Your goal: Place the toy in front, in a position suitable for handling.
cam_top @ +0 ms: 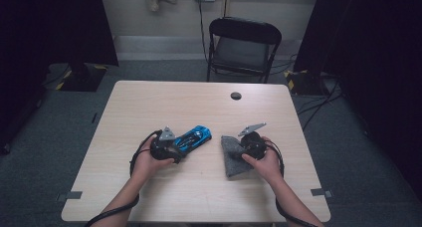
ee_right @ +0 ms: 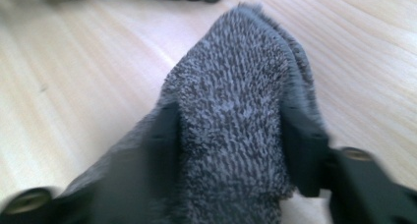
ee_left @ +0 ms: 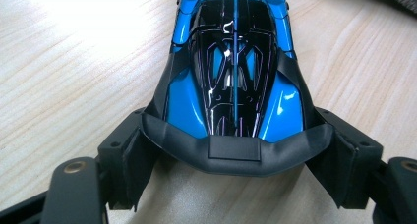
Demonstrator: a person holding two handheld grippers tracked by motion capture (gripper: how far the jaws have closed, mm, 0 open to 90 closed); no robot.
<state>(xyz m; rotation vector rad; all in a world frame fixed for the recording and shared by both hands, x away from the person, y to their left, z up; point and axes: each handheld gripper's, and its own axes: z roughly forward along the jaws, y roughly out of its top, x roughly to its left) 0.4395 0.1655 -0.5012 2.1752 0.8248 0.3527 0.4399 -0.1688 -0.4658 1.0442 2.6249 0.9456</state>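
- Pale wood worktop (cam_top: pixel 199 187) carries both things near its middle, my hands coming in from the near edge.
- My left tool (ee_left: pixel 236 155) pinches the blue toy car (ee_left: pixel 231 71) across its rear: hard, glossy, light I judge, likely to slip, so the tail's flanks suit best.
- My right tool (ee_right: pixel 228 135) has the grey cloth (ee_right: pixel 231 101) bunched between its 2 jaws; soft and limp, and blur hides whether the pads press.
- Car's wheels and nose are cut off.

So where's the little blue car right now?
In the high view the blue car sits on the table left of centre, its rear clamped in the left tool, with the grey cloth to its right.
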